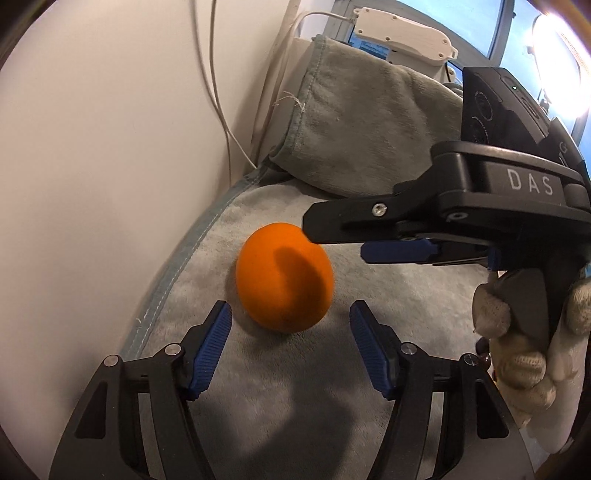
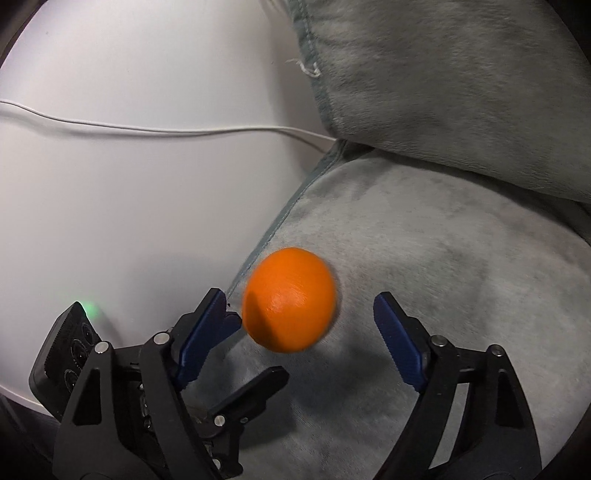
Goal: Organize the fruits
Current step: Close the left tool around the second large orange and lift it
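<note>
Orange [image 1: 284, 282] lies free near the towel's hem [image 1: 192, 254], both grippers [image 1: 290, 323] [image 2: 299, 314] spread, empty.

surface: grey plush blanket [image 1: 303, 413], spread flat
fold: same blanket bunched up behind
edge: stitched blue-grey hem [image 2: 284, 218]
wall: plain white wall [image 1: 110, 147]
cable: thin white cable [image 2: 147, 127] across wall
device: white plastic device [image 1: 402, 35], top

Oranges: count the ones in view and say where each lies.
1. The orange lies on the grey blanket near its stitched edge, beside the white wall, in front of both grippers' open jaws. More fruit may lie outside both views.
</note>
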`<action>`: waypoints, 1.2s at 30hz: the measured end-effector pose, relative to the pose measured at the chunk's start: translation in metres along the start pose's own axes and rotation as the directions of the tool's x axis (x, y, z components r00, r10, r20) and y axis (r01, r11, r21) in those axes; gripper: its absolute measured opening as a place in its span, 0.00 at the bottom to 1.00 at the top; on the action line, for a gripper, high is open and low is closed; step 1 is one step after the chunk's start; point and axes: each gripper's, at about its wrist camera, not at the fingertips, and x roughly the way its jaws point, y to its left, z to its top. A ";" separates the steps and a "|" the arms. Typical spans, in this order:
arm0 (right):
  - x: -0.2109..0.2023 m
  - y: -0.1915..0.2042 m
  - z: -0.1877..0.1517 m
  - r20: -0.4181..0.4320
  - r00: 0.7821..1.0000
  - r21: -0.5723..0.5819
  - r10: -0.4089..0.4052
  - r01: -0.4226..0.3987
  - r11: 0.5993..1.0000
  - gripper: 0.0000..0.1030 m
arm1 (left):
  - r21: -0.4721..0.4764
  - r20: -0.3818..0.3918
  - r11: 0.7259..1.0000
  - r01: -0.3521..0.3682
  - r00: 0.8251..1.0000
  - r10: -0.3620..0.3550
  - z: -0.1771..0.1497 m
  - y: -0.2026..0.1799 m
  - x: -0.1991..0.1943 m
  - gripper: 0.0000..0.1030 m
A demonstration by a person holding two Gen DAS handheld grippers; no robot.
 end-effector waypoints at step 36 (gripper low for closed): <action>0.020 -0.021 -0.004 -0.047 0.994 0.121 0.097 -0.091 0.988 0.66 | -0.034 -0.002 0.998 0.045 0.999 -0.045 -0.001 0.000 0.011 0.53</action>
